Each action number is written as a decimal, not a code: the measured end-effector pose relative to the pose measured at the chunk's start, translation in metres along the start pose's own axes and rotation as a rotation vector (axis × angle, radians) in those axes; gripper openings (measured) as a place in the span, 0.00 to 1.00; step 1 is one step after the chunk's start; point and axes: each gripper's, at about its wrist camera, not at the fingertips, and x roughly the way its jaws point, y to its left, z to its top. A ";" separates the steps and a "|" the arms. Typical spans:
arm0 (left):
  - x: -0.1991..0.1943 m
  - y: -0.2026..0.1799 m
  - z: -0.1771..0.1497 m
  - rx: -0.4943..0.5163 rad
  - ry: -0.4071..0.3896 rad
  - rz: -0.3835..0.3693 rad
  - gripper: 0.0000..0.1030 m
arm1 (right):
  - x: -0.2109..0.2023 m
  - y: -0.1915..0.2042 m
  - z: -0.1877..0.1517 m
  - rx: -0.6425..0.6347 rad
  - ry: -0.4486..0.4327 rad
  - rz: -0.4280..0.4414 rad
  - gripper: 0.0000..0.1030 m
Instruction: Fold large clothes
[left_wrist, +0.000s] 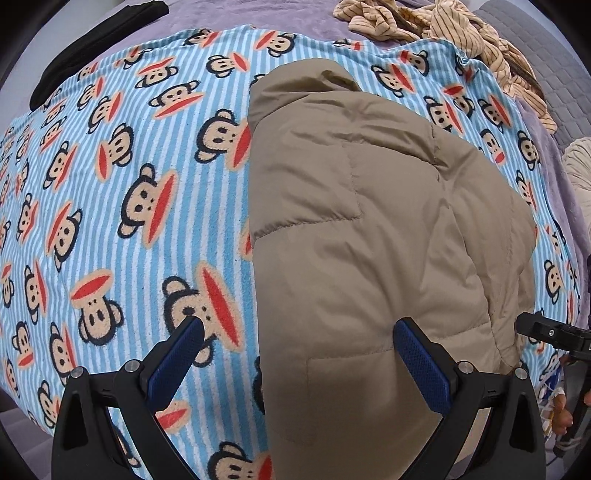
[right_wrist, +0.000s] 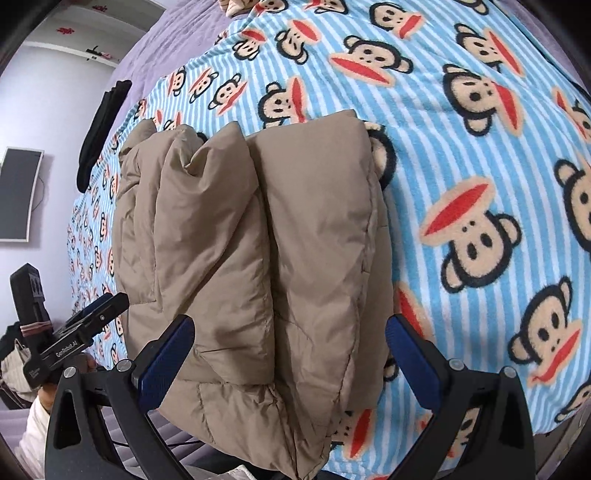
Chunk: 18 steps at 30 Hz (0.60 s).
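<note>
Puffer jacket (left_wrist: 369, 229) in tan lies on the monkey-print blanket (left_wrist: 110, 206) spread over the bed, already doubled on itself into a thick oblong bundle. From the right wrist view I see two padded rolls side by side with a deep crease between them, and layered edges hanging at the near end. I judge it light for its bulk, soft and springy: the quilted filling will push any fold back open, and the smooth shell looks slippery, so a shallow pinch may slide off. I would take hold at a stitched seam or at the stacked near hem, where several layers give the pads something firm to bite.

My left tool (left_wrist: 299, 332) is spread wide and grasps nothing; one finger sits over the blanket, the other over the jacket's near end. My right tool (right_wrist: 290, 328) is likewise released, its fingers straddling the near end of the bundle without closing on it.

The blanket is fleecy, blue-and-white striped, and should grip the jacket a little. Beneath it is a lilac bedspread (left_wrist: 229, 14). A black garment (left_wrist: 99, 40) lies at the far left edge, and striped beige clothing (left_wrist: 436, 26) is heaped at the far right. A dark wall screen (right_wrist: 18, 192) hangs on a pale wall
</note>
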 end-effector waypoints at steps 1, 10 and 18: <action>0.000 0.000 0.001 0.000 0.000 0.001 1.00 | 0.004 0.002 0.002 -0.010 0.008 -0.010 1.00; 0.007 -0.001 0.007 0.003 0.012 -0.019 1.00 | 0.027 -0.006 0.019 -0.037 0.058 -0.088 1.00; 0.026 0.033 0.025 -0.112 0.064 -0.337 1.00 | 0.033 -0.017 0.028 -0.017 0.074 -0.013 1.00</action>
